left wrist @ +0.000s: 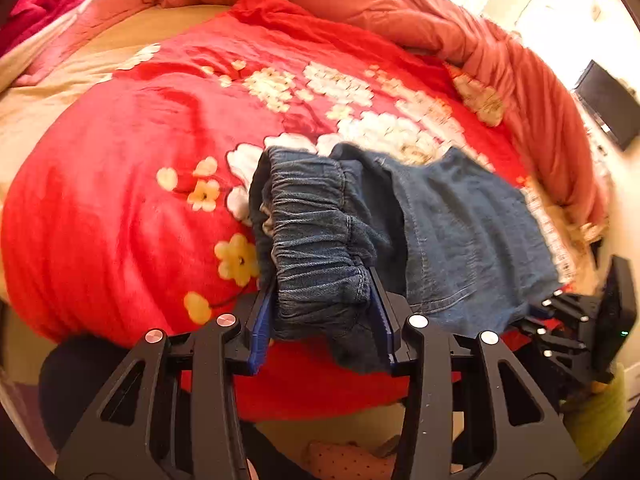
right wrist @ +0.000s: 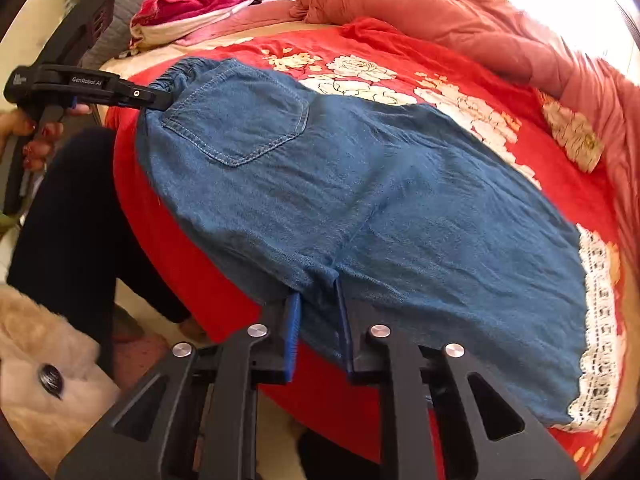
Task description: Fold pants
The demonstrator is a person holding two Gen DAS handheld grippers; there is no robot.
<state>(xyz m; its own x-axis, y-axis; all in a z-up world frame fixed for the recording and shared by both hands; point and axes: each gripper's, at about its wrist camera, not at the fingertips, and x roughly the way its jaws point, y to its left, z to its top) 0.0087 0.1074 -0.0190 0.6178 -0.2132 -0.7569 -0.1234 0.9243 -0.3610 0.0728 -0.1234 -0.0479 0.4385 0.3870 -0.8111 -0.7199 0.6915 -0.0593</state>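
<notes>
The denim pants [right wrist: 340,200] lie spread over the near part of a bed, on a red blanket [left wrist: 120,200] printed with pale flowers. They are blue, with a patch pocket [right wrist: 240,120] facing up and a band of white lace trim [right wrist: 600,320] along the hem at the right.

The left gripper [left wrist: 320,300] has its blue-padded fingers [left wrist: 262,328] clamped on the gathered elastic waistband [left wrist: 316,232], which bunches up thick between them. Seen from the right wrist camera, that same gripper [right wrist: 158,100] reaches in from the left and bites the waistband corner at the far left of the garment, with a hand with red-painted nails [right wrist: 40,136] around its handle.

The right gripper [right wrist: 316,320] is at the near edge of the pants, about midway along, where a seam runs down to the edge. Its fingers [right wrist: 290,340] are closed on the denim there, with the cloth passing between the pads. From the left wrist camera this gripper [left wrist: 560,312] shows at the right, tucked against the fabric edge.

Beyond the pants, a rumpled orange-pink quilt [left wrist: 400,8] is heaped along the far and right side of the bed, and a crimson pillow [right wrist: 208,0] lies at the far left. A tan plush toy [right wrist: 44,360] with a dark eye sits low at the near left, beside the person's dark-clad leg [right wrist: 72,220].
</notes>
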